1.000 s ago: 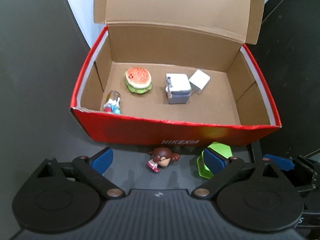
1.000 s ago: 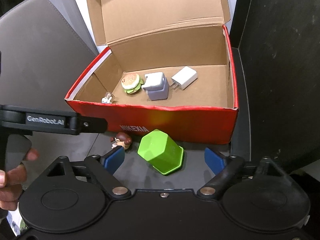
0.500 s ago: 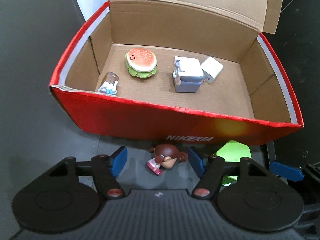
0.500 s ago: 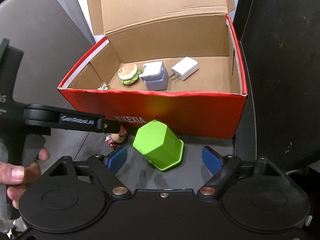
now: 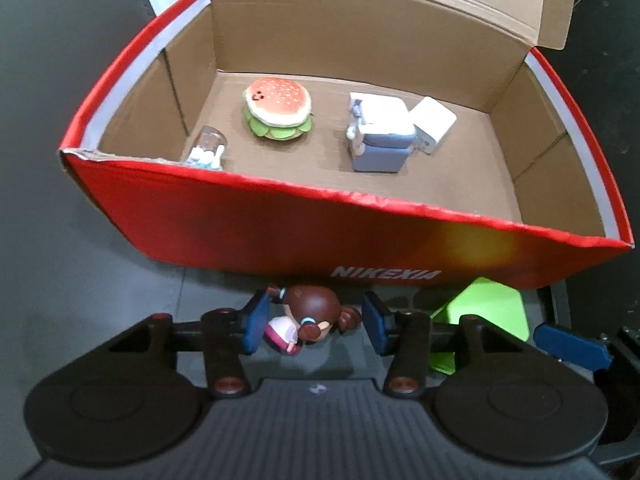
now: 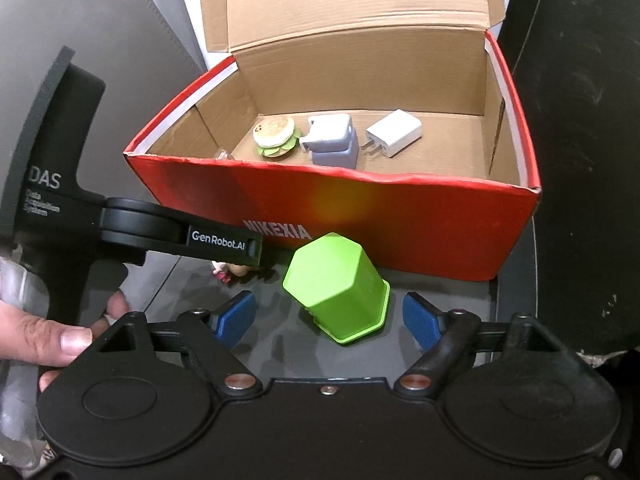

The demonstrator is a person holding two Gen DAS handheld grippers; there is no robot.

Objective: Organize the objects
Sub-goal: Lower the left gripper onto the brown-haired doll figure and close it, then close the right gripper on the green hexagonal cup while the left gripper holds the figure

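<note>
One red box [image 5: 280, 224]; one burger toy [image 5: 278, 112]; one doll figurine [image 5: 308, 320]; one green cup [image 6: 336, 284]; one white charger [image 6: 394, 138]; one small jar [image 5: 208, 152]; one grey-blue block toy [image 5: 380, 136].

Doll figure [image 6: 228, 270] mostly hidden behind left hand-held gripper's arm in right wrist view. Small jar [image 6: 224, 155] barely clears box wall [image 6: 400, 216]; contents perhaps pills. Green cup [image 5: 486, 312] half covered.

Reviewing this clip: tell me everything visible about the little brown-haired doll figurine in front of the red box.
The doll figurine is a small glossy toy, plastic by the look, with a big brown head, two side buns, blue hair ties and a pink and white outfit. It lies tipped over on the dark surface just in front of the red box, outside it. It sits between the blue pads of the left hand-held gripper, whose jaws are closing; the left pad looks to touch it, the right stands barely apart.
</note>
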